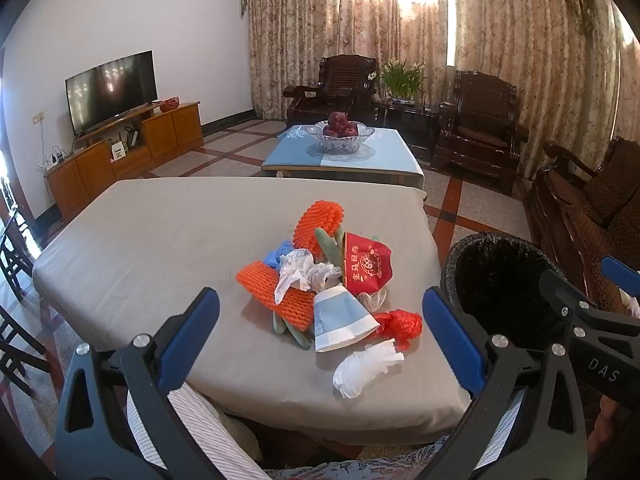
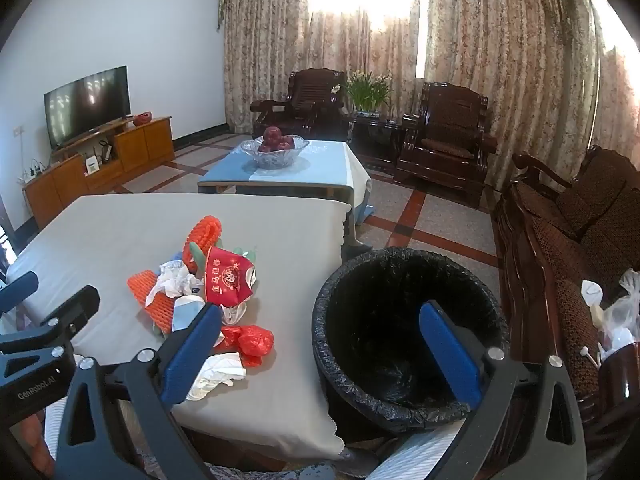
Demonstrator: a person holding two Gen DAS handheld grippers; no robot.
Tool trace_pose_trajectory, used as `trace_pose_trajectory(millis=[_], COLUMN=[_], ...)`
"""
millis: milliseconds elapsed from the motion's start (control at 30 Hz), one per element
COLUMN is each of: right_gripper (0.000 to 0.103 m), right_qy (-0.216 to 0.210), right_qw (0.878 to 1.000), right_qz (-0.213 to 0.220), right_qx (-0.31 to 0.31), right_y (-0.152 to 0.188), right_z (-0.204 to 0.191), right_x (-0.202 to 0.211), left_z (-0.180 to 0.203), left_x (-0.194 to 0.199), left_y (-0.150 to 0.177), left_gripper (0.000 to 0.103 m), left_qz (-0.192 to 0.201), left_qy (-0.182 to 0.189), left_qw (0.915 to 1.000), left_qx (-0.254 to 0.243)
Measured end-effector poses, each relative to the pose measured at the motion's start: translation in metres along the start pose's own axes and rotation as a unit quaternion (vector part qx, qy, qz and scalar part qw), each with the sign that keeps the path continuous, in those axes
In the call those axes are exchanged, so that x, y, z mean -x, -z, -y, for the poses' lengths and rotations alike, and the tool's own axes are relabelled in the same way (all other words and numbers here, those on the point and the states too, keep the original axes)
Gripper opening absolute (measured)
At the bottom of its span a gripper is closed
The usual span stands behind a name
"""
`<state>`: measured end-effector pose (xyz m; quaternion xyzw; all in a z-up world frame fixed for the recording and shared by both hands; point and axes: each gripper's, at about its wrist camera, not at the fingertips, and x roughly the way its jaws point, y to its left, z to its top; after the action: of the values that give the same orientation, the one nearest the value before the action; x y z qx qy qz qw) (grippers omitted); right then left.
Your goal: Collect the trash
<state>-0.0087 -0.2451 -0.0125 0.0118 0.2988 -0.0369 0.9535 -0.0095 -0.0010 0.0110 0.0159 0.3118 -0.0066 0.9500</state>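
Your left tool (image 1: 320,334): blue-padded fingers spread wide, nothing between them, held over the near edge of the surface above the pile. Your right tool (image 2: 320,354): likewise spread and empty, framing the near rim of the bin.

Surface: a low table under a plain grey cloth (image 1: 160,232). Trash lies in one heap right of its centre:
- two orange foam fruit nets, one (image 1: 318,224) at the far side of the heap, one (image 1: 276,294) at the near left;
- a crumpled white tissue (image 1: 302,274) lying on the nearer net;
- a scrunched blue plastic piece (image 1: 278,254) just behind that tissue;
- a red paper packet with gold print (image 1: 368,266), tilted on the heap's right side;
- a pale blue and white paper cup (image 1: 340,322) on its side, mouth toward you;
- a knotted red plastic bag (image 1: 400,324) just right of the cup;
- a second white tissue wad (image 1: 366,368), nearest you, slightly apart from the heap;
- pale green strips (image 1: 326,242) poking out from under the nets.

Bin: a round bin lined with a black plastic bag (image 2: 400,272), on the floor, just beside the surface's right edge.

Beyond: a blue-clothed table (image 1: 372,160) carrying a glass bowl of red fruit (image 1: 340,132).
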Motion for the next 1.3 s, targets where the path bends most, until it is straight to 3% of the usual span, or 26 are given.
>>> trace_pose_trajectory(millis=[1300], right_gripper=[0.097], right_qy=[-0.002], right_qw=[1.0], right_qz=[0.024], right_qx=[0.0], right_y=[-0.003], right_z=[-0.002], right_x=[0.01], left_z=[0.0], left_x=[0.007], left_y=[-0.01], left_gripper=[0.098], left_qz=[0.015], left_qy=[0.002], left_qw=[0.9999], left_qx=[0.0])
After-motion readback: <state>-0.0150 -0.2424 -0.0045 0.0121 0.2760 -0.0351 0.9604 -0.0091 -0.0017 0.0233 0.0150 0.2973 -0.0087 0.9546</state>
